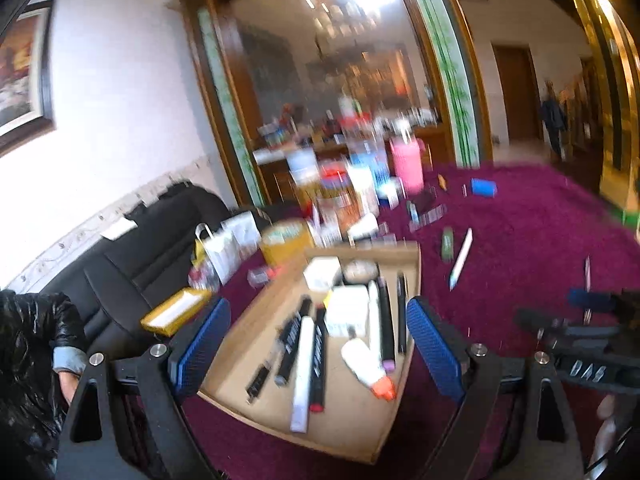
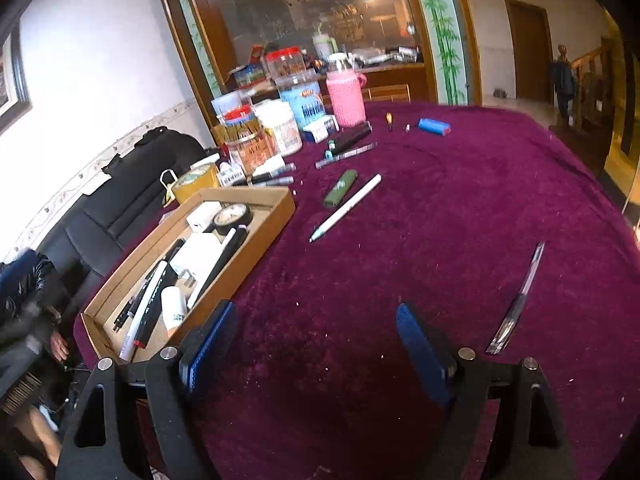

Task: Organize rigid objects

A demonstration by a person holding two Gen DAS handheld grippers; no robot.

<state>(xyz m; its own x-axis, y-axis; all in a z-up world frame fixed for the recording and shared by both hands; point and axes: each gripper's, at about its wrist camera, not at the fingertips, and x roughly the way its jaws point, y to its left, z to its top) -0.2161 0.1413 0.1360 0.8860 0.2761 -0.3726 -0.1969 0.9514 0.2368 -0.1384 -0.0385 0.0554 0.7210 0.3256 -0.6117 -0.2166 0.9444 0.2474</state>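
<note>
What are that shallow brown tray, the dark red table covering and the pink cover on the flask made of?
The tray looks like plain cardboard: matte brown, thin folded walls. The table covering seems a plush, velvet-like fabric: deep pile with shaded streaks and lint specks. The pink cover on the flask looks knitted or crocheted, from its bumpy texture, though that is less certain.

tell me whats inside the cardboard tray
The cardboard tray holds black markers, a white pen, a white bottle, white boxes and a tape roll. Anything beneath them is covered.
</note>
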